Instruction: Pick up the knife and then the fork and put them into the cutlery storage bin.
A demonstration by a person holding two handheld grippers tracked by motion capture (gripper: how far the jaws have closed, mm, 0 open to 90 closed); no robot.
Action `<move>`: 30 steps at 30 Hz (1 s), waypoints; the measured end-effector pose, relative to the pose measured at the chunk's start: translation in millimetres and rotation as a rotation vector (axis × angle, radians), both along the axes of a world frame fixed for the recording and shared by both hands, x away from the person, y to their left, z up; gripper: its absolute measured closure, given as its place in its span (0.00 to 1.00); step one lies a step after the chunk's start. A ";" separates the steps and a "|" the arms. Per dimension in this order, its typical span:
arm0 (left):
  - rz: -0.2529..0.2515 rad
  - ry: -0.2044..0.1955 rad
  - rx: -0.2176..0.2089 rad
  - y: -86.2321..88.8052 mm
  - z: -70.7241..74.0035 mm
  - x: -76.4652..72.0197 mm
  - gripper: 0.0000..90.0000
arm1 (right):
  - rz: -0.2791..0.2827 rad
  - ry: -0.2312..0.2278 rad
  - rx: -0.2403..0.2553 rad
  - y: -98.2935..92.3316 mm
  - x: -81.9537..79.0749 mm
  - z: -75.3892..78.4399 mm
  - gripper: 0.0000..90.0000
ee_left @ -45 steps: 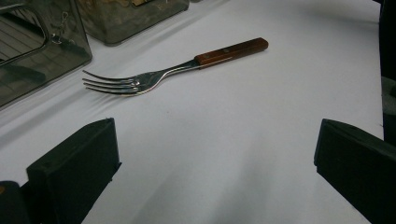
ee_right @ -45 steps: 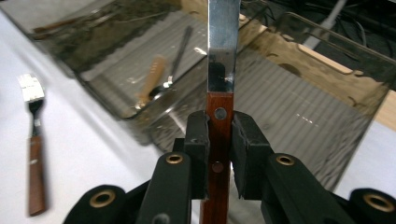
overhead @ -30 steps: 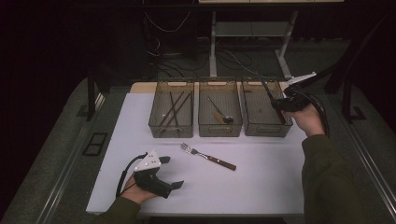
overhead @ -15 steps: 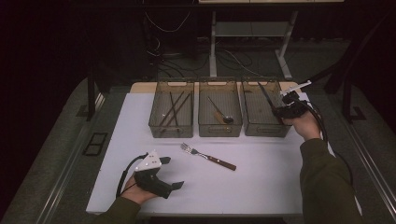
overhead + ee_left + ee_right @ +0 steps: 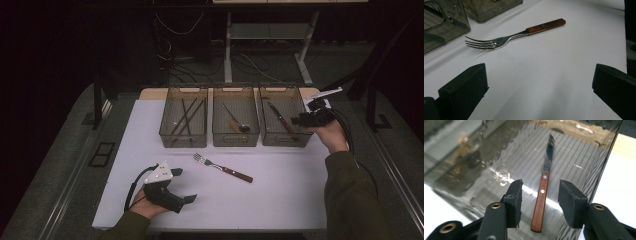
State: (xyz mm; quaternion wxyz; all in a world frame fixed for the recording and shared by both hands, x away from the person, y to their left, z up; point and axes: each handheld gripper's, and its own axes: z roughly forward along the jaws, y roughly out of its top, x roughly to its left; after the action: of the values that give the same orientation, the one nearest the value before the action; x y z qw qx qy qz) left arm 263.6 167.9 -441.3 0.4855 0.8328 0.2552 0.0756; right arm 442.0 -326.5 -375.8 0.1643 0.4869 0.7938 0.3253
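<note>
From the high view, we see our right gripper (image 5: 306,119) at the right rim of the right-hand bin (image 5: 285,141), where the knife (image 5: 281,119) lies on the floor of that bin, blade toward the far side and handle slanting nearer and rightward. The fork (image 5: 223,168) lies on the white table (image 5: 280,200) just near of the middle bin (image 5: 235,140), tines far-left, wooden handle near-right, with bare table all round it; our left gripper (image 5: 186,186) rests at the near left and is the closer one to the fork. In the left gripper view our jaws stand wide apart with nothing between them, and the fork (image 5: 509,35) lies crosswise ahead, well apart, one bin's wall (image 5: 446,27) hemming the far left. In the right gripper view the jaws have just been opening; the pads (image 5: 570,200) stand off the knife (image 5: 543,187), which lies between them, lengthwise along them. We judge the knife released, so lifting clear of the bin walls comes next.
</note>
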 end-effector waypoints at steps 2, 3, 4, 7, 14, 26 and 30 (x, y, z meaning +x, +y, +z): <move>0.001 -0.001 -0.003 -0.1 -0.2 -0.2 0.00 | 0.000 -0.012 0.032 -3.1 -5.0 3.6 0.57; 0.001 -0.001 -0.004 -0.1 -0.2 -0.2 0.00 | 0.006 -0.016 0.045 -4.2 -7.8 5.3 0.56; 0.001 0.001 0.000 0.0 0.0 -0.3 0.00 | 0.007 -0.022 0.056 -4.4 -11.5 7.3 0.55; 0.001 0.003 -0.001 -0.2 0.2 -0.7 0.00 | 0.035 -0.034 0.107 -4.7 -22.7 13.0 0.53; 0.003 0.006 0.000 -0.1 0.1 -1.1 0.00 | 0.095 -0.049 0.148 3.2 -46.4 18.3 0.48; -0.003 0.004 0.004 -0.6 -0.2 -1.2 0.00 | 0.212 -0.024 0.140 32.8 -77.2 -0.4 0.42; 0.002 0.004 -0.002 -1.1 -0.3 -2.0 0.00 | 0.252 -0.007 0.098 45.4 -80.7 -5.4 0.42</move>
State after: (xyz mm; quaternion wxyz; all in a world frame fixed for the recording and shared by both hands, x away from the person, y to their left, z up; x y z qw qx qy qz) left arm 261.6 166.8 -441.6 0.4857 0.8322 0.2571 0.0739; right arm 361.2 -281.1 -381.2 0.1008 0.3897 0.8313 0.3832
